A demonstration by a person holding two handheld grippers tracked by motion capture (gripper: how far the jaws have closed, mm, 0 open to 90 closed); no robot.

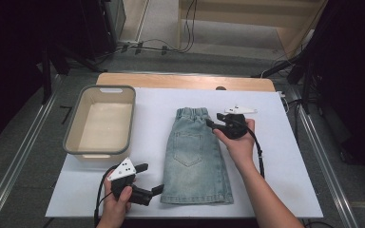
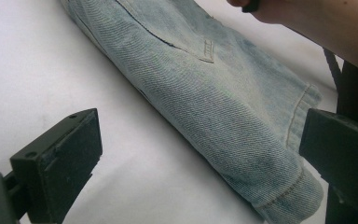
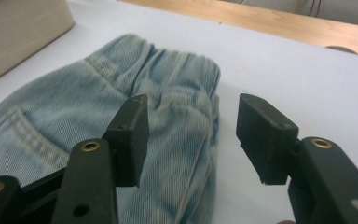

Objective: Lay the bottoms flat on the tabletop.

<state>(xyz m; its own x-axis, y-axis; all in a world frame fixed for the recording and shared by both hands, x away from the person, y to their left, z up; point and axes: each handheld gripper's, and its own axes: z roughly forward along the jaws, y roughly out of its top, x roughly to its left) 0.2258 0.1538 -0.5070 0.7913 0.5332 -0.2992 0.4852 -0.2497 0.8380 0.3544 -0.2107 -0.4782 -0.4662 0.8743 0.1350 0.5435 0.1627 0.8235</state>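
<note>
A folded pair of light-blue denim shorts (image 1: 196,159) lies flat on the white mat (image 1: 285,185), waistband at the far end. My right gripper (image 1: 214,119) hovers at the waistband's right corner. In the right gripper view, the right gripper (image 3: 191,135) has its jaws apart over the gathered waistband (image 3: 177,79), and the pads touch no cloth. My left gripper (image 1: 153,178) stands open beside the hem's left corner. In the left gripper view, the left gripper (image 2: 200,154) has its jaws spread wide, with the hem (image 2: 289,186) lying between them untouched.
A beige bin (image 1: 100,89) with a grey rim stands on the mat at the left. The wooden table edge (image 1: 180,80) runs behind the mat. Cables lie on the floor beyond, and metal rails run along both sides.
</note>
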